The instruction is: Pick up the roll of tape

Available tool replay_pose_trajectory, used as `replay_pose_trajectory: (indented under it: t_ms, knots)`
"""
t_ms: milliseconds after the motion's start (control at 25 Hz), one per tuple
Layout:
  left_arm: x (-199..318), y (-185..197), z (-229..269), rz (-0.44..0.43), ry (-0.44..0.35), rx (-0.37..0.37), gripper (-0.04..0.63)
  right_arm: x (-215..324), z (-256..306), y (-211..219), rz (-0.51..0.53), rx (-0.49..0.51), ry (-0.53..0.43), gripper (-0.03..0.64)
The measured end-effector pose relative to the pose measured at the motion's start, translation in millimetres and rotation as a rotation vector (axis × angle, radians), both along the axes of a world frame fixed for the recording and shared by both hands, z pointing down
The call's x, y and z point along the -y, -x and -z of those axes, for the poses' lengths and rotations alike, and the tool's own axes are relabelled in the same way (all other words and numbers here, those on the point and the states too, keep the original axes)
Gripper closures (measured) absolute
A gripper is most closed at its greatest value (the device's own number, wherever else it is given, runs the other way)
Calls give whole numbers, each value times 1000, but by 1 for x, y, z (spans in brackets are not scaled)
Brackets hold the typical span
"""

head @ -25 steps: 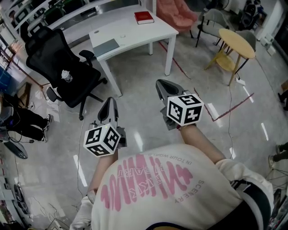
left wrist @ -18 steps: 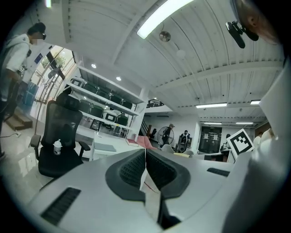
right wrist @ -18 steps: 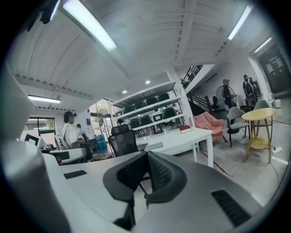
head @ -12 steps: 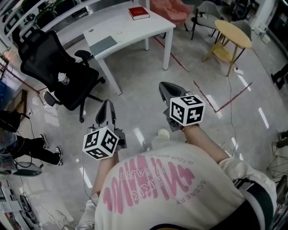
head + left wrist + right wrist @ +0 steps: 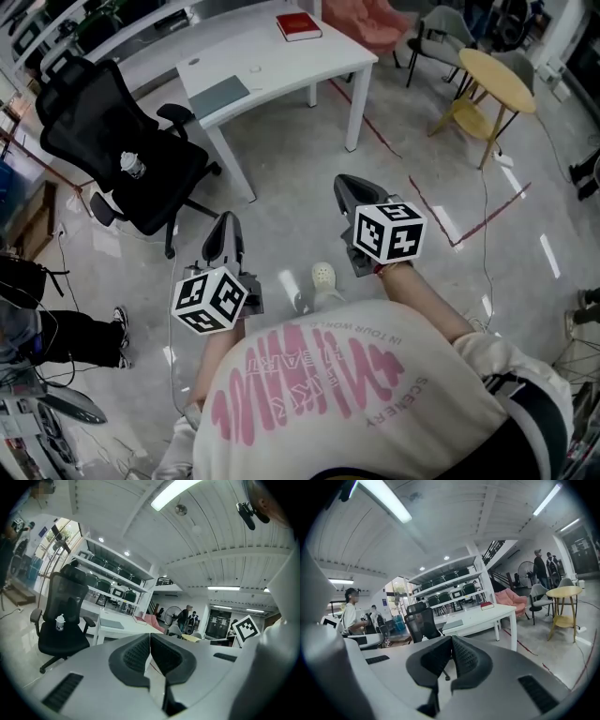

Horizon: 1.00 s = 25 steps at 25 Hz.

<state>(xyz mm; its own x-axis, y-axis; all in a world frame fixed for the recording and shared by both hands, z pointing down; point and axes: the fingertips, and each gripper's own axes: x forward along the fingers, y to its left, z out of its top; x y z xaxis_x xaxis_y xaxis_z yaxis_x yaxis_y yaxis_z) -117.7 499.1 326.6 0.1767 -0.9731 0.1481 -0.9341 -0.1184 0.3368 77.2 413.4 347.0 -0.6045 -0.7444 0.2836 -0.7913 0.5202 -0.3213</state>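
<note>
No roll of tape can be made out with certainty. A tiny white round thing (image 5: 255, 67) lies on the white table (image 5: 309, 58), too small to identify. My left gripper (image 5: 225, 227) is held out over the floor, its jaws shut with nothing between them. My right gripper (image 5: 345, 184) is level with it on the right, also shut and empty. In the left gripper view the pads (image 5: 140, 652) meet with the table beyond them. The right gripper view shows its pads (image 5: 465, 656) closed too.
A black office chair (image 5: 112, 131) with a small bottle (image 5: 130, 165) on its seat stands to the left of the table. A red book (image 5: 298, 26) and a grey pad (image 5: 218, 94) lie on the table. A round yellow side table (image 5: 497, 80) is at the right. A seated person (image 5: 37, 319) is at the far left.
The person has stepped forward: a white shoe has come into view between the grippers. Both grippers stay shut and keep their places before the body. The seated person has slid down the picture.
</note>
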Motion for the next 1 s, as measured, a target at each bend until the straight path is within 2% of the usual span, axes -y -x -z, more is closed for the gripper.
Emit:
replay_pose_trajectory:
  t_ms: [680, 1000]
  knots:
    - [260, 33, 36, 25, -64, -10, 571, 267, 40, 25, 3, 46, -42, 600]
    - [354, 26, 40, 14, -117, -12, 571, 355, 51, 18, 6, 47, -99, 600]
